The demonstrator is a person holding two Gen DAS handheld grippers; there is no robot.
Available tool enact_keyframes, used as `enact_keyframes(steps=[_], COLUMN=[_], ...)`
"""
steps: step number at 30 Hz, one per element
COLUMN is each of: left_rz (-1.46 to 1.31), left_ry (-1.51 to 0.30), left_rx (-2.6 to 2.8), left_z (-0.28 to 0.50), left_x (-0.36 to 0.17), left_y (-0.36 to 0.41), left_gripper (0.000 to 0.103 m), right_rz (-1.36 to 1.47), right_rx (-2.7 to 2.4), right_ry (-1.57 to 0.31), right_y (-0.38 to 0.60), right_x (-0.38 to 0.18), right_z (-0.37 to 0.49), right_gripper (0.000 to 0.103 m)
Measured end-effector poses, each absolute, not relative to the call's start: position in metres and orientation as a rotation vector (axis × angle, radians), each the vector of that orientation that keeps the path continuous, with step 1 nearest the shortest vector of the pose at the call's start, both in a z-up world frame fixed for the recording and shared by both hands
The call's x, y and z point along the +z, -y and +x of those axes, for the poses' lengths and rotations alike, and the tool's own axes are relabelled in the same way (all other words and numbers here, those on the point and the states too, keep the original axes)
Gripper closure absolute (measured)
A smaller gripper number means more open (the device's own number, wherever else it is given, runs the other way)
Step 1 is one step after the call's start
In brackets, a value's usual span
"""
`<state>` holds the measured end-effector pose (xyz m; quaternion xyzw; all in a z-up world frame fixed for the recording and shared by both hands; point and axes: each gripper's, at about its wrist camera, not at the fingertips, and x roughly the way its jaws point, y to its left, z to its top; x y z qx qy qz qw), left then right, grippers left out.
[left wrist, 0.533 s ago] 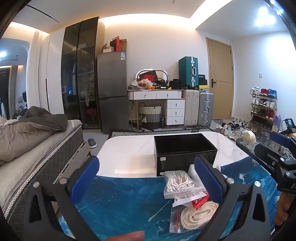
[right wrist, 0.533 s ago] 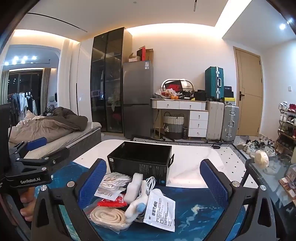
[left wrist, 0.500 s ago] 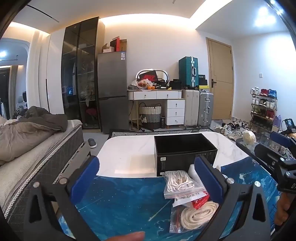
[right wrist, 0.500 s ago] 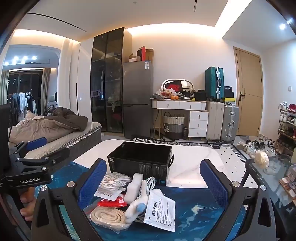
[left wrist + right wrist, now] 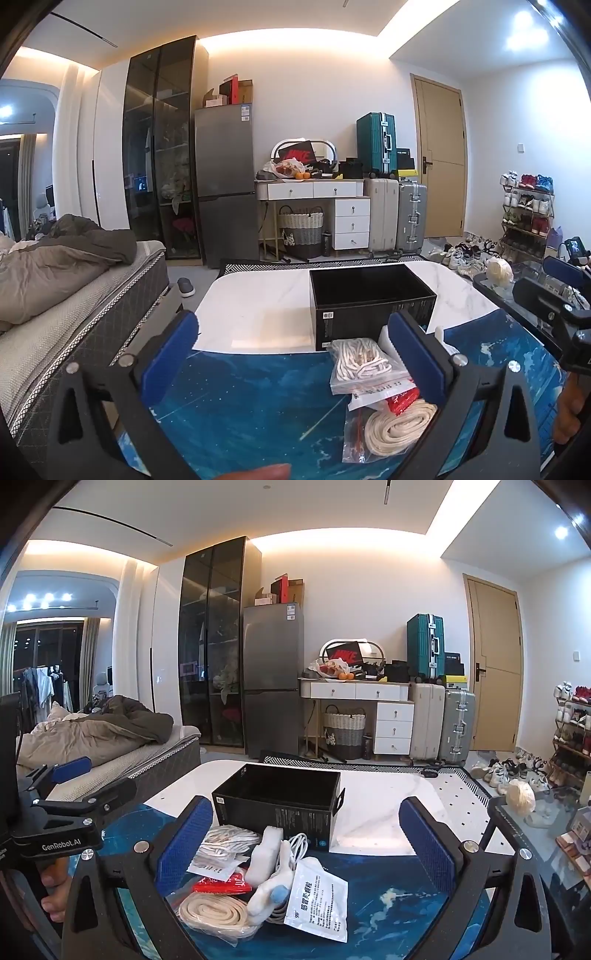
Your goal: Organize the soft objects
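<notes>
With the left gripper (image 5: 291, 354) held wide and empty, the bagged cord (image 5: 214, 914) lying leftmost in the pile before the empty black box (image 5: 280, 797) is best pinched mid-bundle by the wide, empty right gripper (image 5: 303, 845).

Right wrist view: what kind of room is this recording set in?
Most likely a lived-in studio or bedroom: an unmade bed, a fridge beside a dresser and suitcases, and a shoe rack near the door.
</notes>
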<state>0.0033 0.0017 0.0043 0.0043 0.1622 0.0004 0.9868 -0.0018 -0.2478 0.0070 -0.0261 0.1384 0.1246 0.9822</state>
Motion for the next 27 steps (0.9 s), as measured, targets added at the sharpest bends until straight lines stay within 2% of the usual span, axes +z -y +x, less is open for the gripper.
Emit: enact_keyframes(steps=[27], left_rz=[0.004], left_ry=[-0.316], left_rx=[-0.015], left_z=[-0.0026], left_x=[-0.003], left_y=[-0.0035], left_gripper=[0.0], right_rz=[-0.053], right_rx=[0.24], right_ry=[-0.27], right_y=[0.2519], right_x=[0.0108], right_z=[-0.0119], right_gripper=[0.001])
